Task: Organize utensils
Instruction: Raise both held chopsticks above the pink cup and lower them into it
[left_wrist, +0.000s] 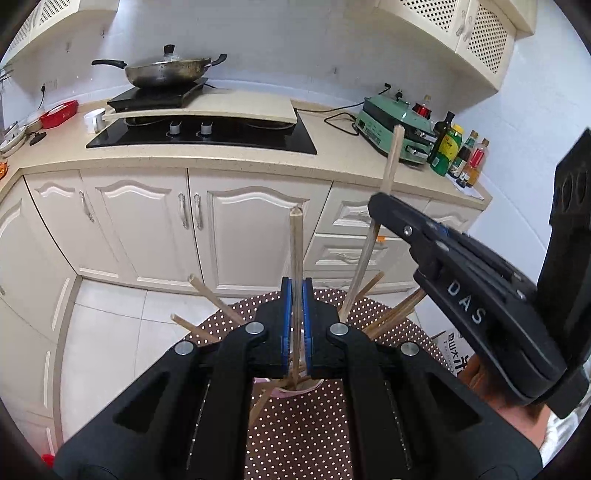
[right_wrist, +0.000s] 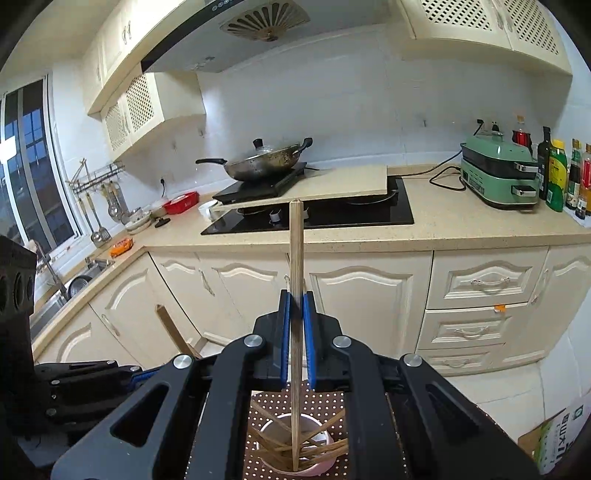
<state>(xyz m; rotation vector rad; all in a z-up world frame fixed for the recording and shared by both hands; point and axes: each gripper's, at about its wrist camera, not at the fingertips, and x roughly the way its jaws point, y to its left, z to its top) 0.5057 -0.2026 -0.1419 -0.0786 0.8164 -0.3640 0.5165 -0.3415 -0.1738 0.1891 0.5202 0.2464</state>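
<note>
In the left wrist view my left gripper (left_wrist: 295, 286) is shut on an upright wooden chopstick (left_wrist: 295, 243) whose lower end reaches into a pink cup (left_wrist: 295, 392). Several more chopsticks (left_wrist: 201, 290) fan out of that cup. From the right, my right gripper (left_wrist: 380, 208) grips a second, slanted chopstick (left_wrist: 392, 158). In the right wrist view the right gripper (right_wrist: 295, 297) holds that chopstick (right_wrist: 295, 243) upright, its tip inside the pink cup (right_wrist: 325, 467) among several chopsticks (right_wrist: 325, 452). My left gripper (right_wrist: 142, 373) is at the lower left with its chopstick (right_wrist: 170, 328).
The cup stands on a round table with a brown polka-dot cloth (left_wrist: 303, 435). Behind are cream cabinets (right_wrist: 351, 295), a counter with a black hob (right_wrist: 332, 218), a lidded wok (right_wrist: 266, 162), a green appliance (right_wrist: 498, 177) and bottles (right_wrist: 557, 173). A cardboard box (right_wrist: 554, 443) sits on the floor.
</note>
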